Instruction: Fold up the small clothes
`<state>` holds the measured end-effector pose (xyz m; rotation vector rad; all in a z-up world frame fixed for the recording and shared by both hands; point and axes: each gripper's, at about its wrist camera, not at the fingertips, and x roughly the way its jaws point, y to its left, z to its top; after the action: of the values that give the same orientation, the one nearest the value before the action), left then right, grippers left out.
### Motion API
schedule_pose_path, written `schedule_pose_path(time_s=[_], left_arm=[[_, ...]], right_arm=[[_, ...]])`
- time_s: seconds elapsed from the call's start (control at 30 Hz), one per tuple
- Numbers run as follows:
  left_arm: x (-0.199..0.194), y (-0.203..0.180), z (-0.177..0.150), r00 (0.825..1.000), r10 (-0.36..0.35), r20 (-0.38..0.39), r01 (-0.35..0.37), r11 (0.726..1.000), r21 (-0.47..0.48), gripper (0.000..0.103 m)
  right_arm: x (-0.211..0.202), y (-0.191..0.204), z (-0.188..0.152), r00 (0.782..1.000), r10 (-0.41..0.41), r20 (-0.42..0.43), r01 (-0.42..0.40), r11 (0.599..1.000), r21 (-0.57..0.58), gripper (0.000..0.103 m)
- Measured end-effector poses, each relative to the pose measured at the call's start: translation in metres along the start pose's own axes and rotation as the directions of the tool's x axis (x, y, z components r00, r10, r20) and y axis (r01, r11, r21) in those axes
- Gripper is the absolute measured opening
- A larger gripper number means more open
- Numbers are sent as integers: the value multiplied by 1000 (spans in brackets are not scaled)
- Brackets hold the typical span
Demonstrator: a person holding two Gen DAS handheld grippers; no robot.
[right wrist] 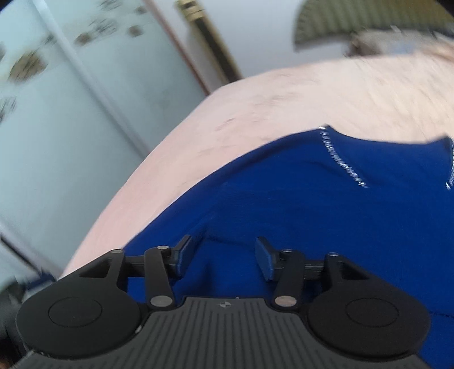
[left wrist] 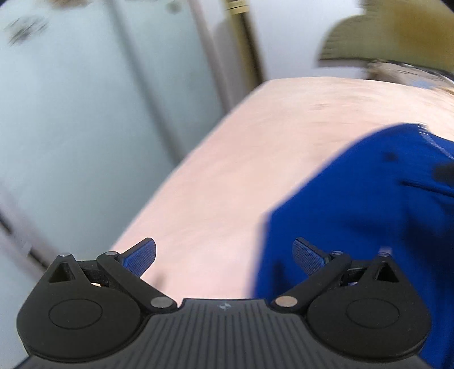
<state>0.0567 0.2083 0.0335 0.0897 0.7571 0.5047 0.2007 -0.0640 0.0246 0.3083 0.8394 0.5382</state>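
A deep blue garment (right wrist: 326, 215) with a line of white stitching lies spread on a pale pink surface (right wrist: 283, 93). My right gripper (right wrist: 224, 258) hovers over its near part, jaws apart, with blue cloth below the gap and neither pad pressing on it. In the left wrist view the same blue garment (left wrist: 354, 213) fills the right side. My left gripper (left wrist: 224, 258) stands wide open over the bare pink surface (left wrist: 215, 176), just left of the cloth's edge, holding nothing. Both views are blurred.
The pink surface's left edge (left wrist: 170, 176) drops off toward pale frosted glass panels (left wrist: 71, 113). An olive woven object (right wrist: 354, 25) and some clutter sit at the far right end. A dark brass-trimmed post (right wrist: 204, 31) stands behind.
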Motion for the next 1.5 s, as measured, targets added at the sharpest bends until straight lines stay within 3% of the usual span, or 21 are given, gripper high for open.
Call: schedule_pose_path(time_s=[0.1,0.23,0.3,0.37,0.43,0.5,0.57,0.73,0.8,0.83,0.9,0.93,0.97,1.0,1.07,1.17,1.23,1.3,1.4,1.47,1.5], left_arm=[[7,32,-1,998,52,-30,-53,997,-55,103],[-1,62,0,983,181,5,-180,981,-74,103],[-5,69,0,985,173,13,-172,982,-74,103],[-9,73,-5,998,65,10,-64,997,-51,103],[-15,73,-13,995,-100,5,101,995,-10,103],[-25,72,-24,964,-265,6,264,964,39,103],[-36,72,-34,927,-375,15,373,923,92,103],[-65,55,-57,841,-542,12,524,819,234,103],[-67,41,-64,825,-565,-28,549,788,279,102],[-72,40,-78,827,-561,-47,547,782,300,102],[-67,33,-83,843,-533,-74,524,782,339,81],[-64,29,-85,850,-517,-102,519,786,337,45],[-58,28,-85,852,-505,-138,521,794,315,18],[-53,29,-84,850,-500,-167,527,801,282,11],[-47,39,-81,852,-497,-165,523,824,218,6],[-48,59,-70,866,-494,-83,501,856,127,5],[-48,81,-58,890,-457,-7,456,889,40,5],[-43,110,-43,926,-375,43,377,923,-76,5],[-21,152,-20,979,-203,1,196,941,-275,5],[-12,161,-6,996,-85,-22,74,945,-318,5],[-12,160,1,998,-57,-17,49,946,-321,5]], right_arm=[[2,22,-9,999,37,-34,-39,998,-58,55],[3,51,-29,994,66,-90,-80,984,-159,55],[3,67,-38,988,98,-123,-122,971,-207,57],[4,77,-46,967,181,-181,-216,956,-198,64],[6,84,-55,937,260,-232,-301,939,-167,66],[9,90,-61,933,258,-252,-306,936,-174,68],[12,93,-66,943,210,-257,-264,944,-197,68],[16,85,-67,939,222,-265,-262,957,-128,68],[14,84,-68,942,215,-258,-253,960,-120,69],[16,90,-67,943,212,-256,-248,962,-117,69],[10,93,-74,945,209,-251,-243,963,-113,70],[10,94,-74,946,208,-248,-241,964,-110,71],[13,95,-75,947,207,-245,-239,965,-108,71],[15,95,-76,949,205,-241,-236,966,-106,72],[18,96,-76,952,203,-231,-230,969,-95,73],[18,92,-77,956,201,-212,-221,972,-76,75],[15,86,-77,961,197,-197,-212,975,-62,75],[10,76,-77,964,197,-179,-207,977,-42,75],[1,60,-74,971,192,-146,-194,981,-2,76],[-5,48,-73,976,183,-120,-182,983,27,76],[-9,41,-71,979,176,-100,-172,984,46,76]])
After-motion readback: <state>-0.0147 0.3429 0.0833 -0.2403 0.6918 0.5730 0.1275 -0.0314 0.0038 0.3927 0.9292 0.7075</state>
